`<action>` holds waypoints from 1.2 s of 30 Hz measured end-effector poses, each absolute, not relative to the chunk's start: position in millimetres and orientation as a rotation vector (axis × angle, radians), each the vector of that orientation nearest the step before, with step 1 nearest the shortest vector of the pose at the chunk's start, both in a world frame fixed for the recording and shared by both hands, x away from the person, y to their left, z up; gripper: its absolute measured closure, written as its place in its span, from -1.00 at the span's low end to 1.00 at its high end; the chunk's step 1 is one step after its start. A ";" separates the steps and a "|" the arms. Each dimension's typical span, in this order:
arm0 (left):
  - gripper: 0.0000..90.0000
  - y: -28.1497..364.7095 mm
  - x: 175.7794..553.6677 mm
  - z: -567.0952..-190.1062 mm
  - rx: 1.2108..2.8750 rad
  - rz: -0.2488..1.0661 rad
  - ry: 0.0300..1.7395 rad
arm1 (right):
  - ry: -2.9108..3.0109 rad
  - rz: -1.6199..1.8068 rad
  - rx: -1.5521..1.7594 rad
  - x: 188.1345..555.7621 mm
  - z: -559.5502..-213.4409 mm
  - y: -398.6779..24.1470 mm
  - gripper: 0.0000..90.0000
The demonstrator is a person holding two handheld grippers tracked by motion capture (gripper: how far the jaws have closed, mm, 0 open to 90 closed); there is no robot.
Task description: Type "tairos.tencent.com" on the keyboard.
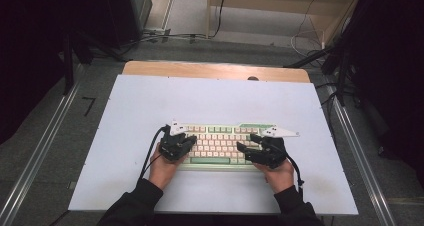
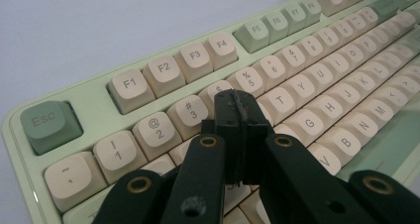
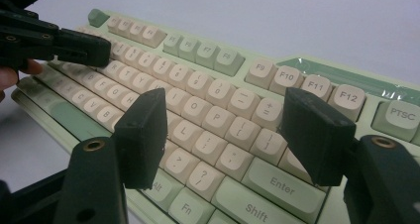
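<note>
Both grippers hover over the keyboard (image 1: 220, 145): left fingers (image 2: 237, 117) pressed together, right fingers (image 3: 143, 135) apart.

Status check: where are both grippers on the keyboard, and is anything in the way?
Left gripper shut, empty, tips over the number row near 4. Right gripper open, hovering over the keys left of Enter. Keyboard flat on the white mat. Nothing in the way.

High view looks forward and down on the worktop (image 1: 125, 106); both gripper views sit low, close over the shared keyboard (image 1: 220, 145).
</note>
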State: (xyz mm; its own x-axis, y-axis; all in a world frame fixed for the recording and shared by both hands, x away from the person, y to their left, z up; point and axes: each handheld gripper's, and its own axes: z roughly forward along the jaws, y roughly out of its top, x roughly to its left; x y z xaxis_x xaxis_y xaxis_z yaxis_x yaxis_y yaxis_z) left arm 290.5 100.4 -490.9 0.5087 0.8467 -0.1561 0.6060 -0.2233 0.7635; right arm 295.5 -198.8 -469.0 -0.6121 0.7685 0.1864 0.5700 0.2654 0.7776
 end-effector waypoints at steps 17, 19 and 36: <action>-0.30 112.4 280.9 -470.4 1.822 0.410 1.176 | 2.297 1.278 1.249 296.8 -468.2 -200.3 -0.27; -0.30 115.2 280.8 -470.5 1.813 0.418 1.186 | 2.301 1.278 1.246 296.9 -468.2 -199.4 -0.27; -0.29 138.6 270.3 -474.7 1.770 0.457 1.270 | 2.374 1.302 1.164 301.5 -469.2 -175.9 -0.16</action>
